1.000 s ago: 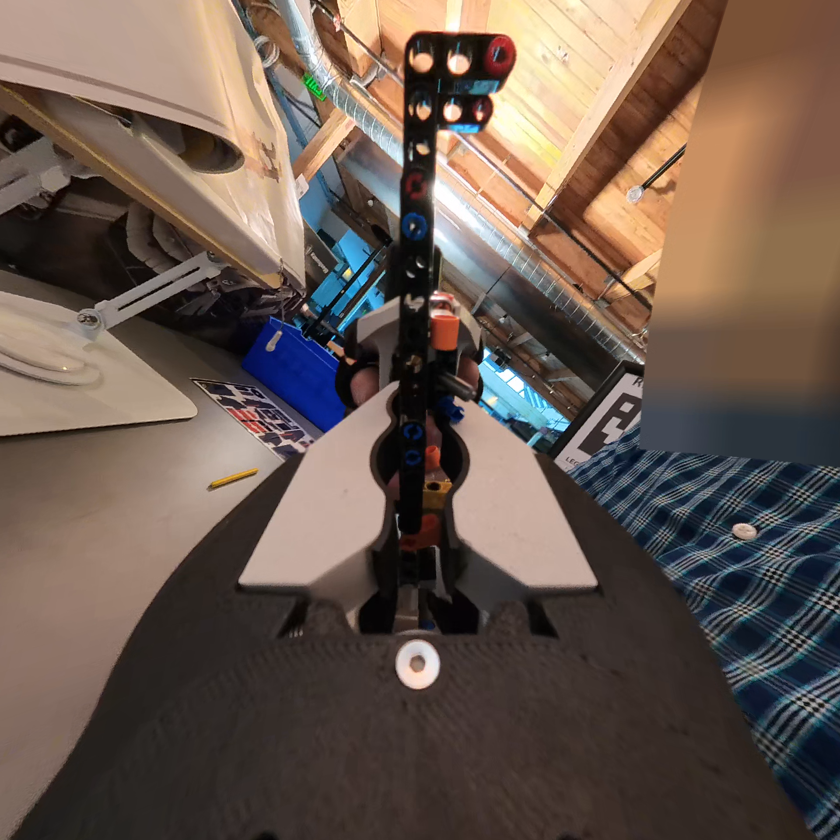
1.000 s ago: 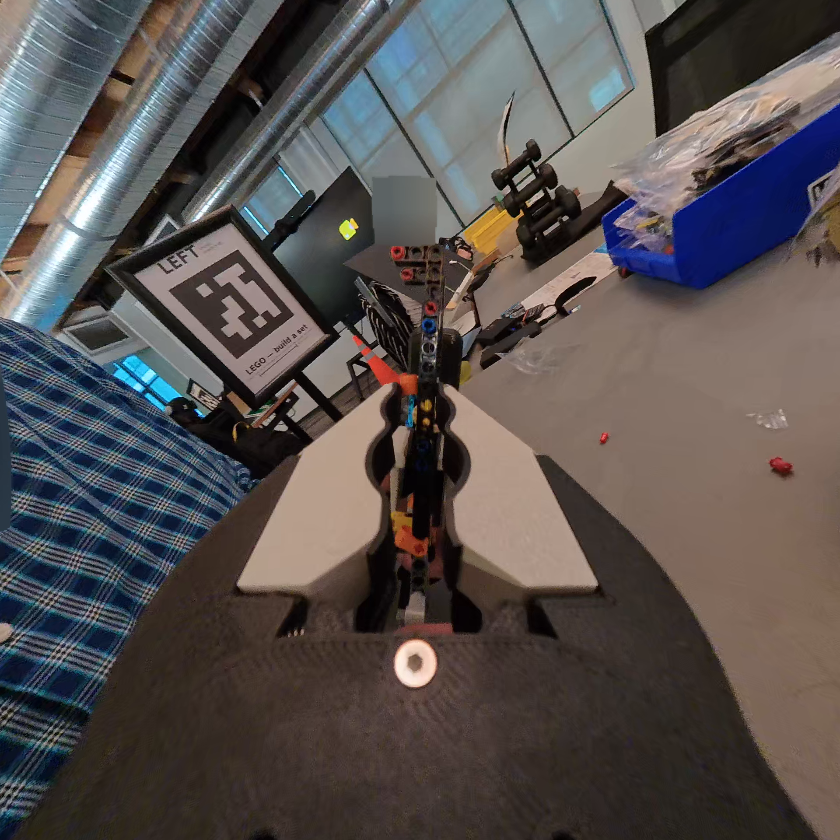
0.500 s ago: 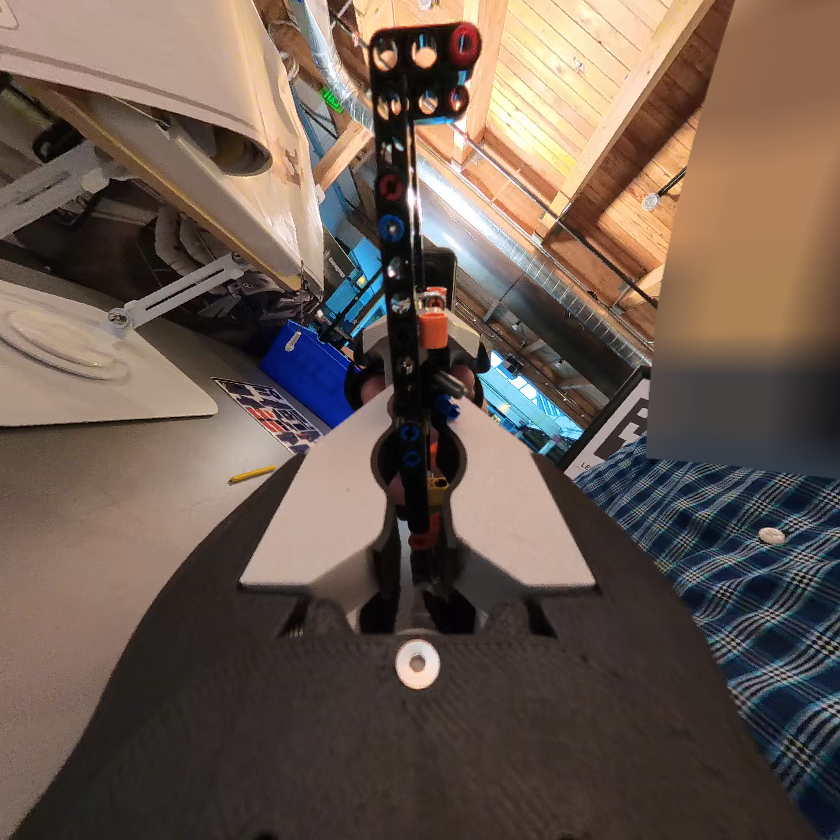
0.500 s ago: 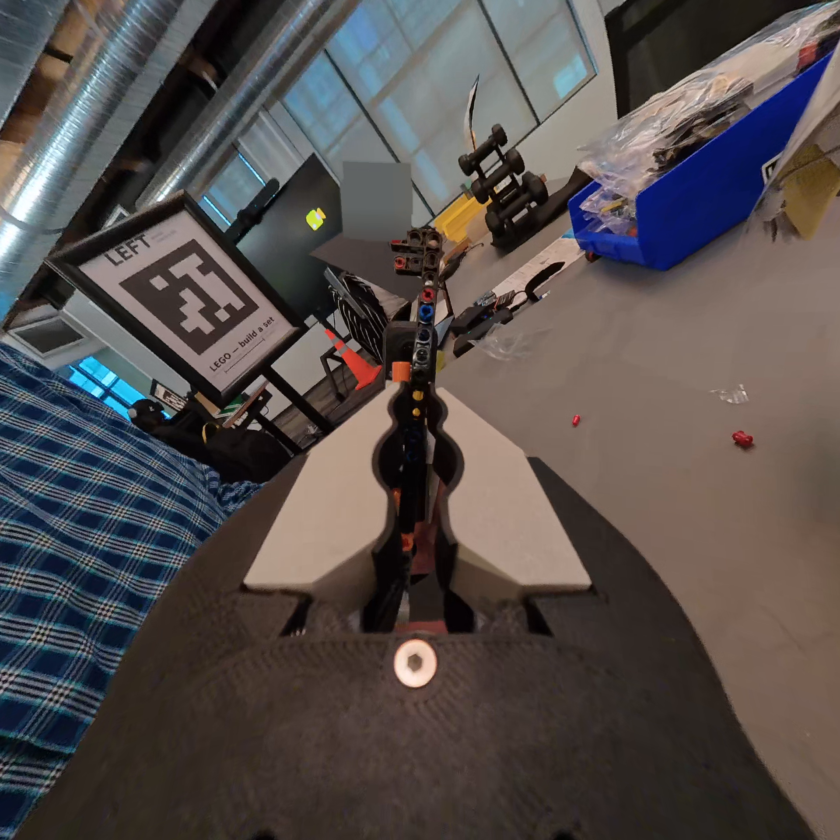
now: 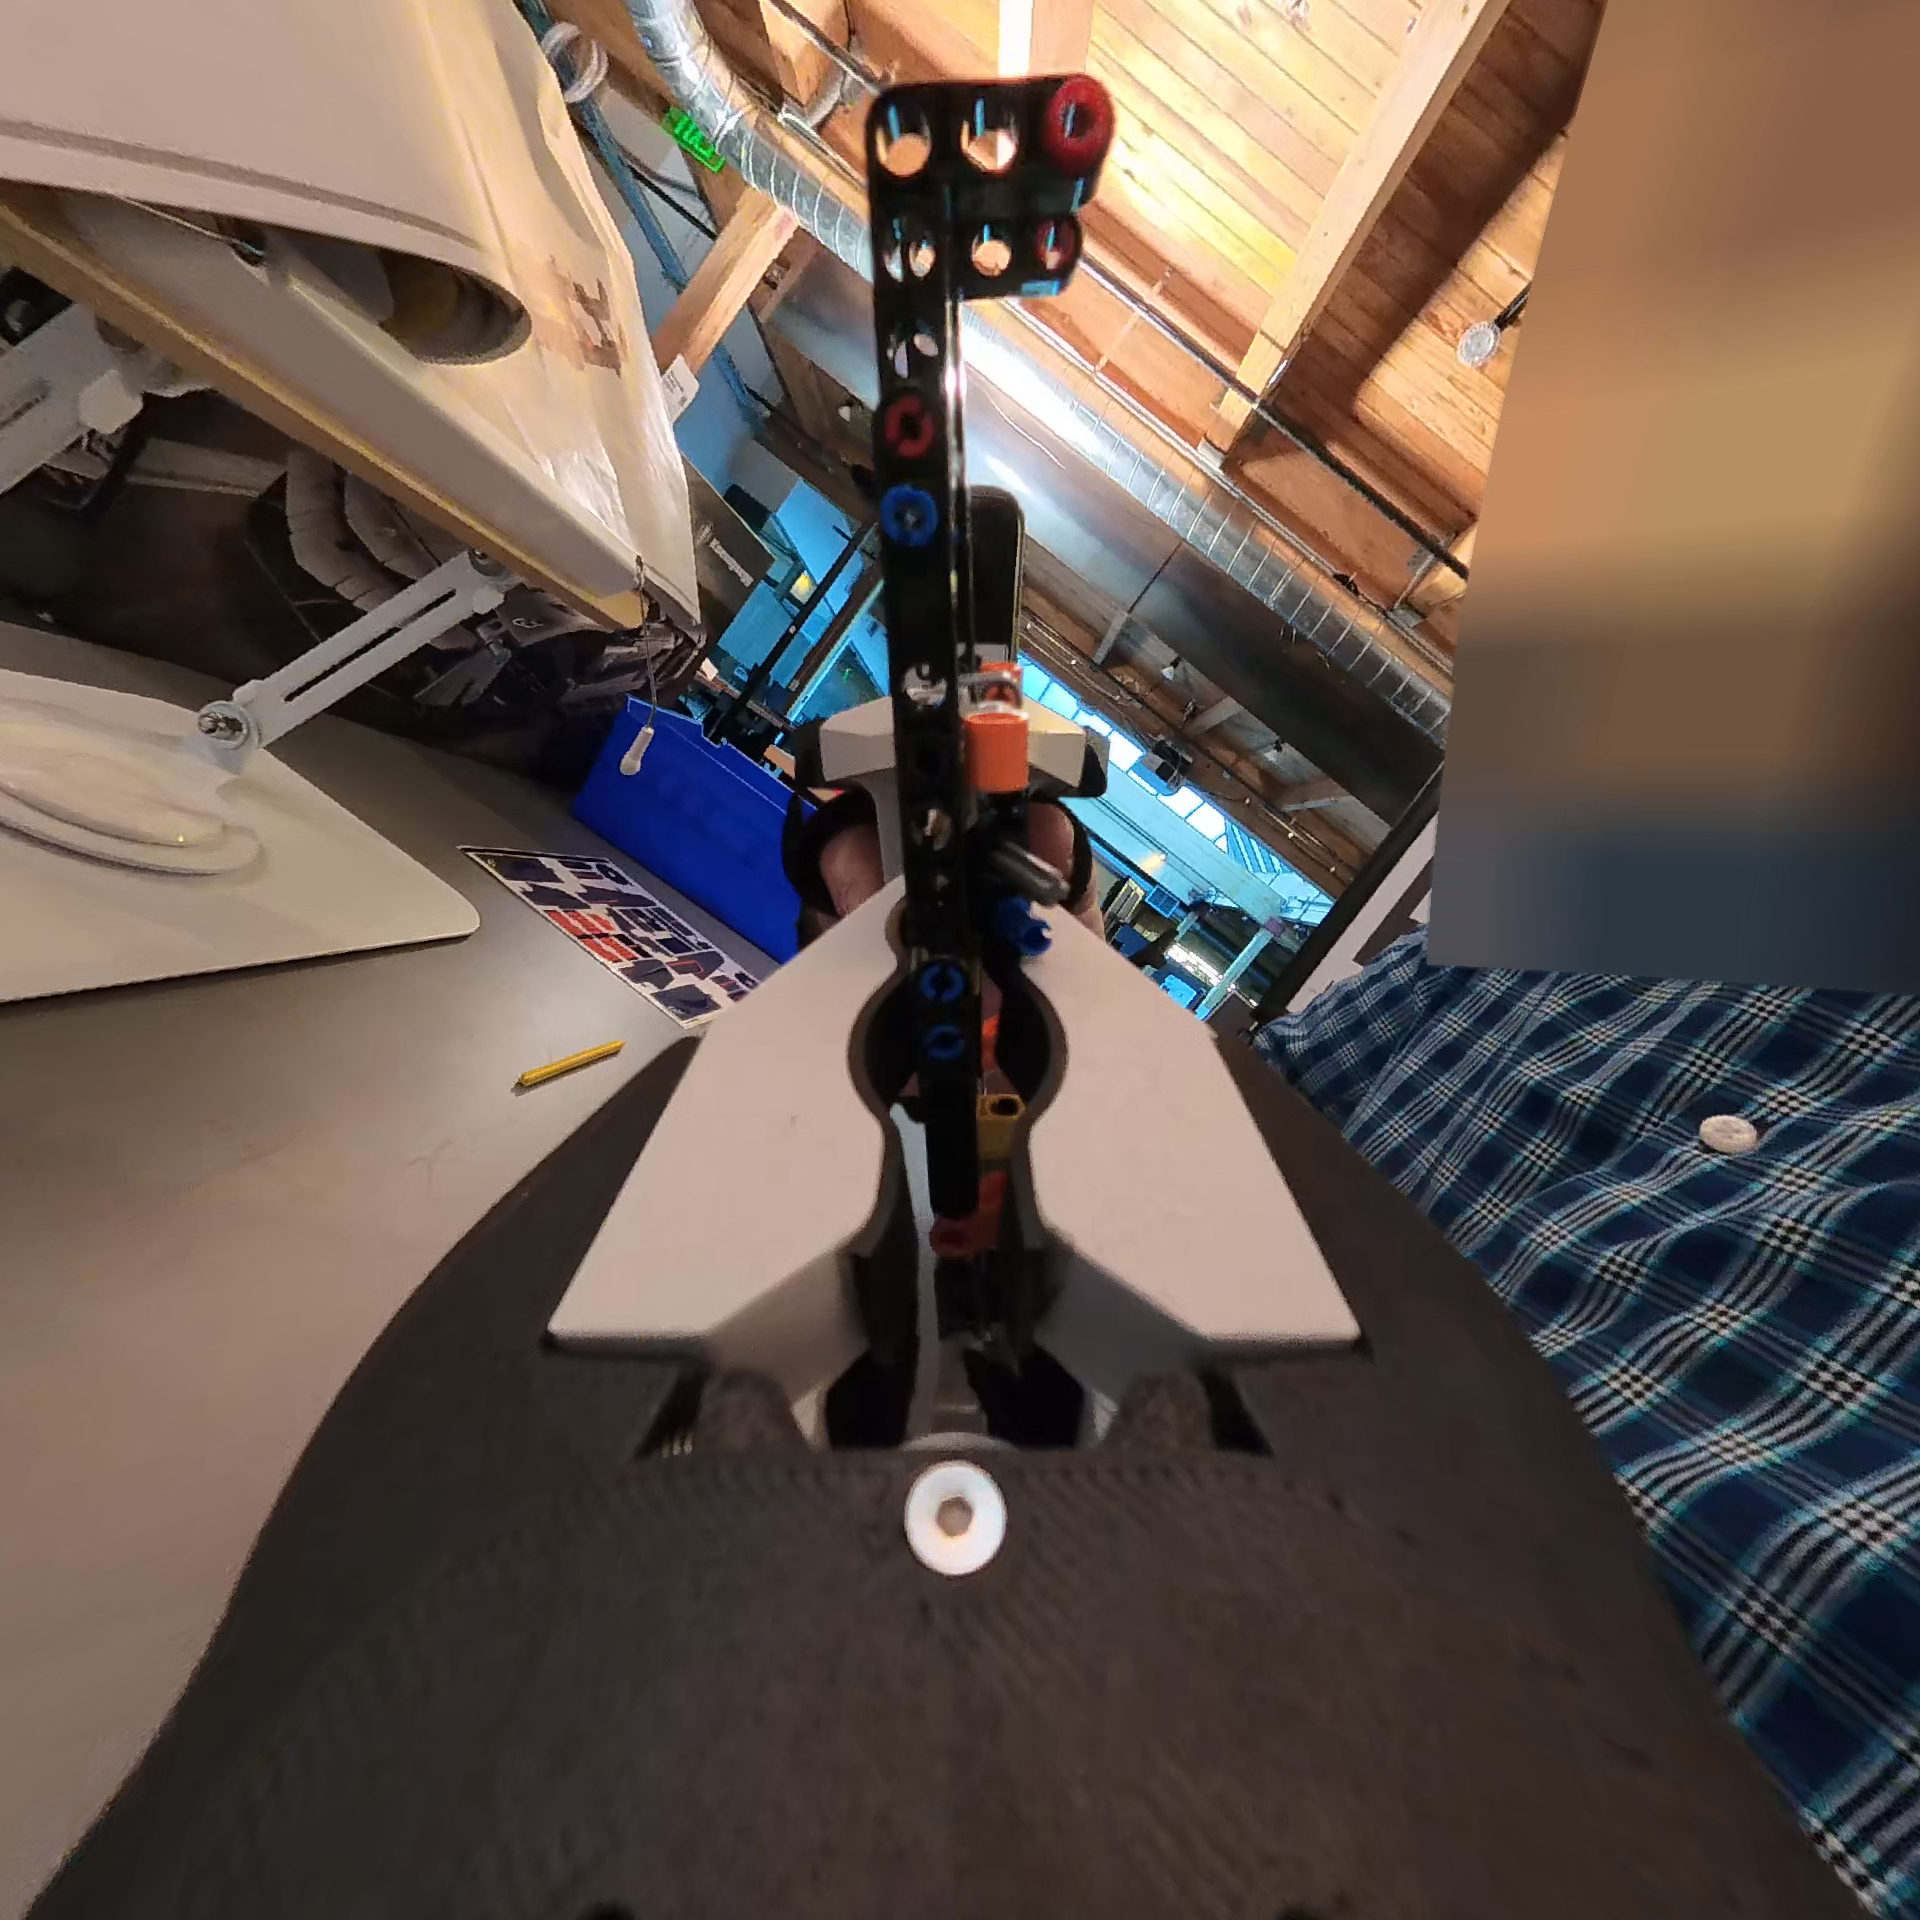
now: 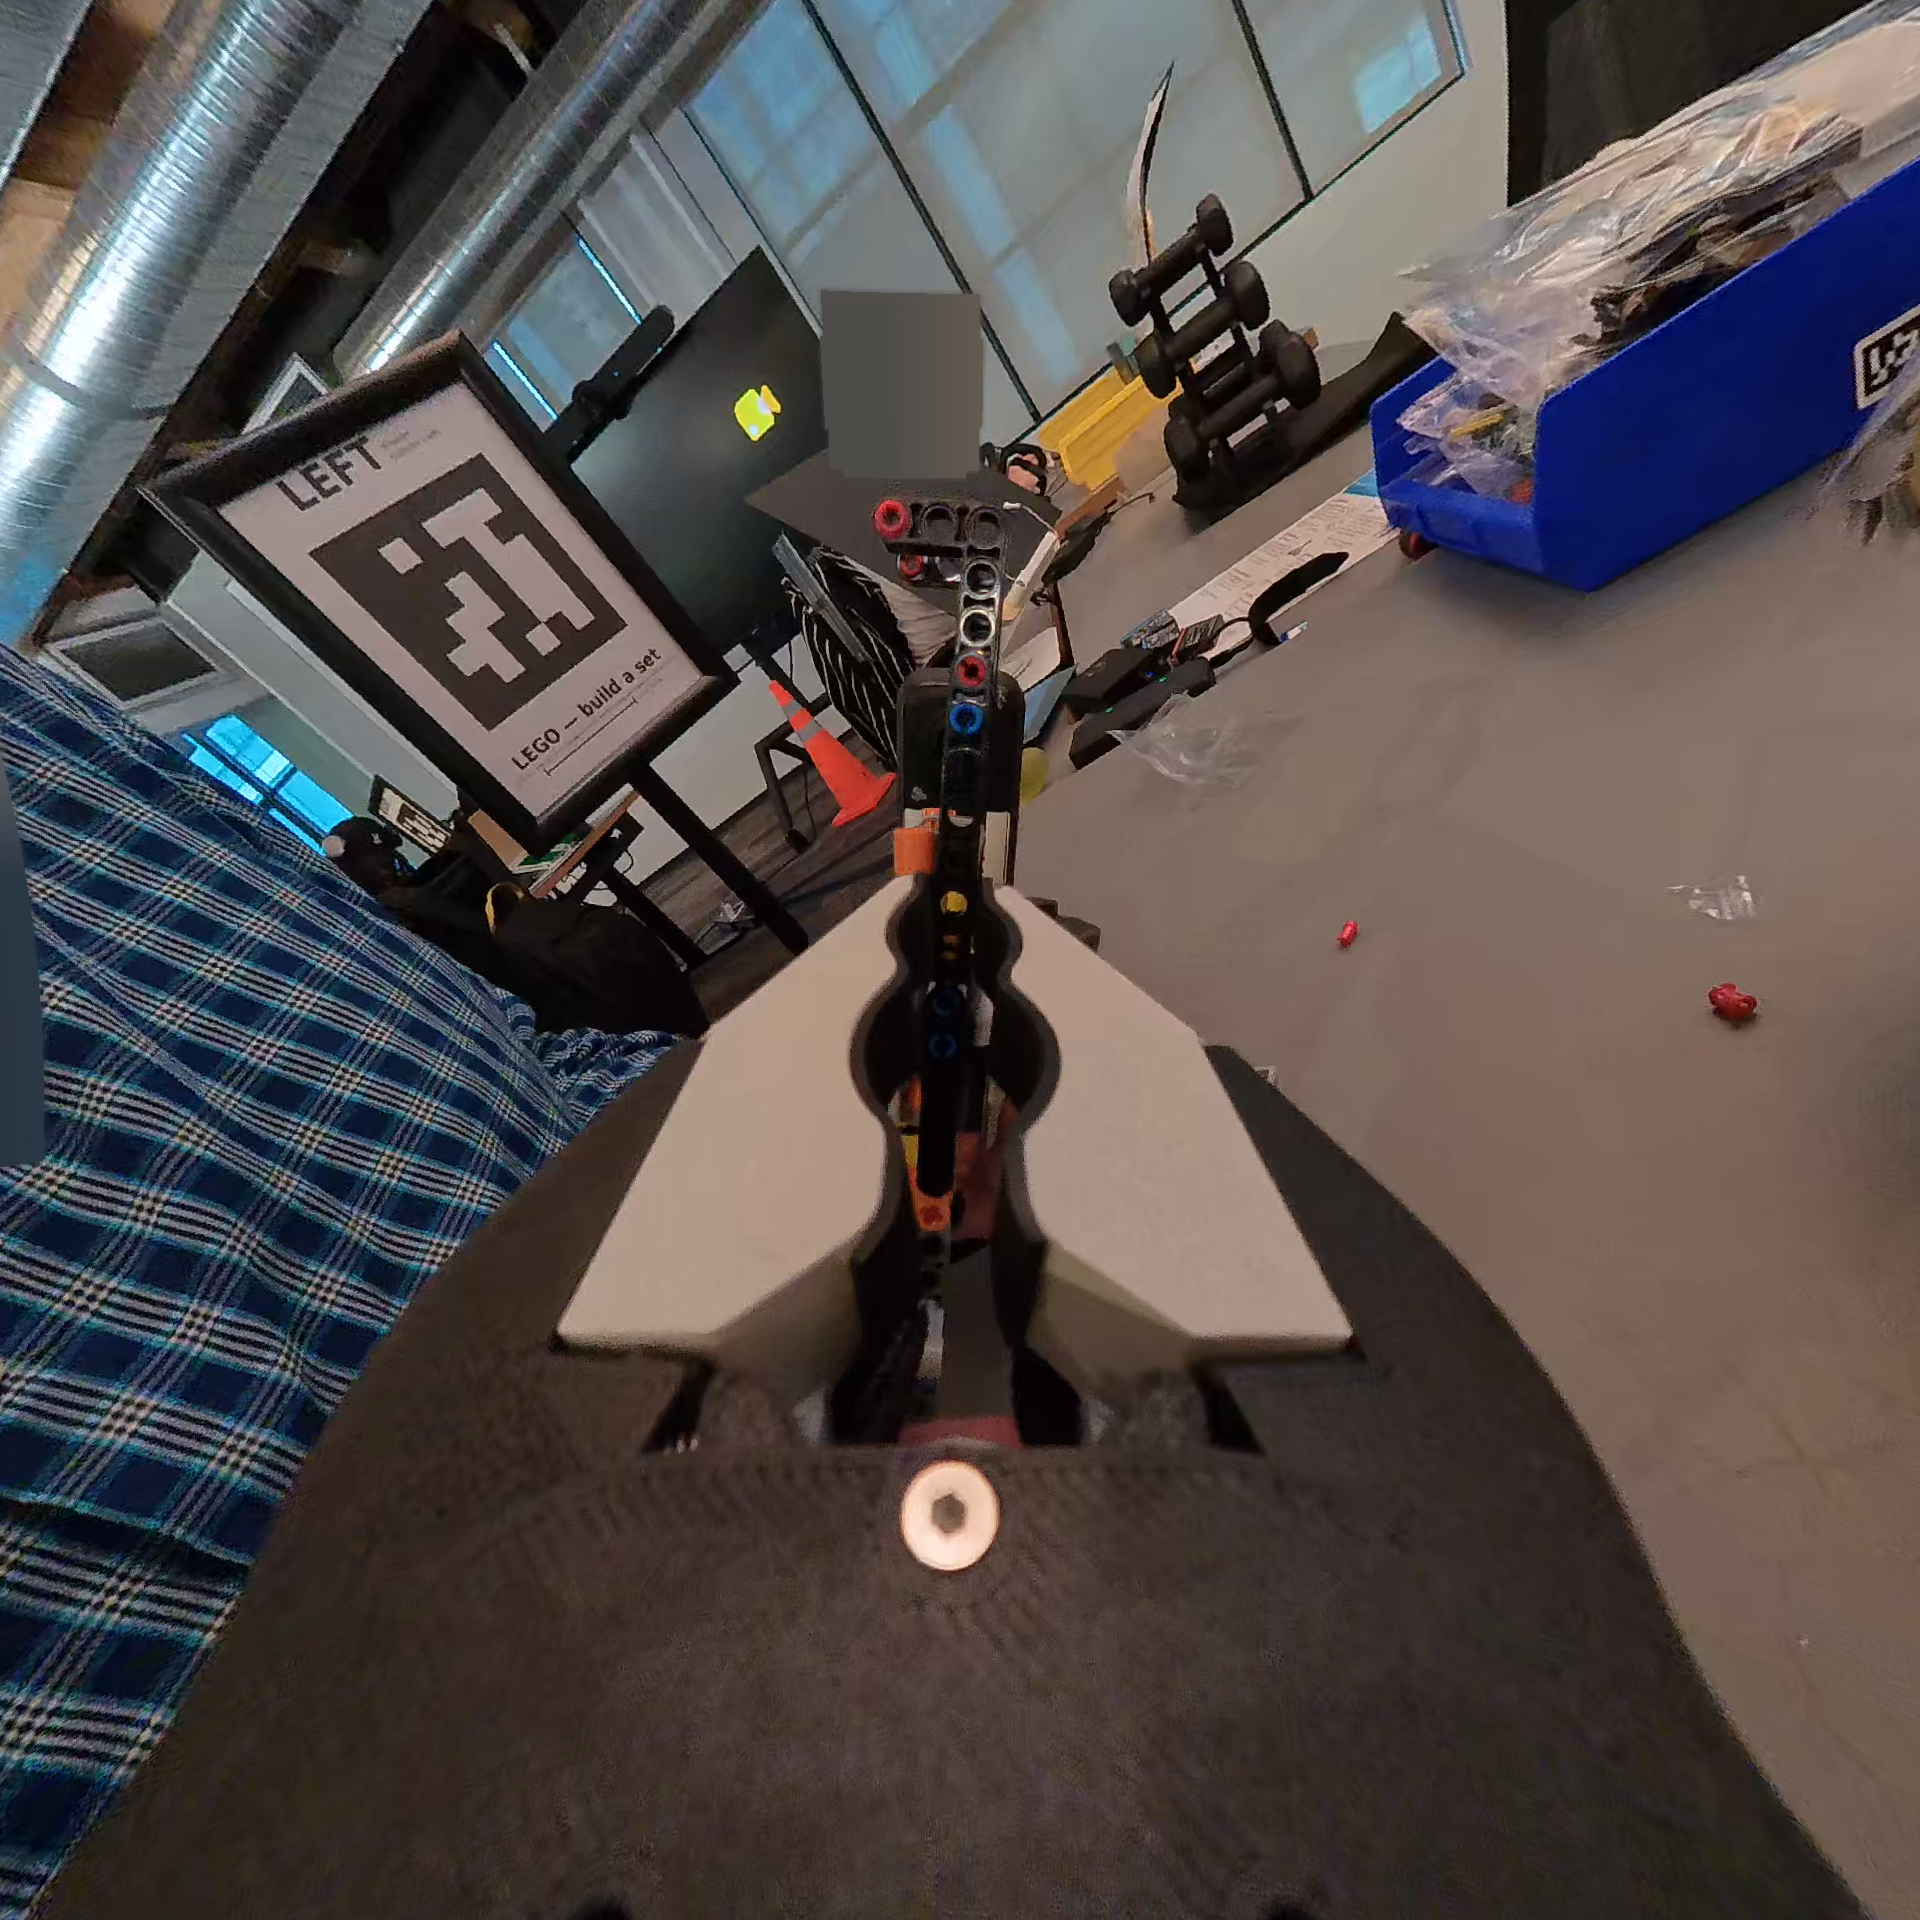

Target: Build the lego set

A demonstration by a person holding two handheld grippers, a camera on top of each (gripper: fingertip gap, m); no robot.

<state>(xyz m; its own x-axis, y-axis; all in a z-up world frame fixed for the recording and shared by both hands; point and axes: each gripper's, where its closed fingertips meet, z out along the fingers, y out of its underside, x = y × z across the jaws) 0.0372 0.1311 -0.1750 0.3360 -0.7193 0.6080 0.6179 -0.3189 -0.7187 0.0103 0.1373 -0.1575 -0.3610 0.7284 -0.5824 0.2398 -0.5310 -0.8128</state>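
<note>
Two hand-held grippers grasp one black lego beam assembly (image 5: 920, 644) from opposite ends, raised above the grey worktop (image 6: 1507, 790).

The left hand-held gripper (image 5: 951, 935) and right hand-held gripper (image 6: 951, 894) are each clenched on it; red loose pieces (image 6: 1730, 1001) lie on the worktop.

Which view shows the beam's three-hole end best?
Left wrist view: the beam rises large against the ceiling, its end holes open and its red pin clear. Right wrist view shows the same end small, against clutter.
</note>
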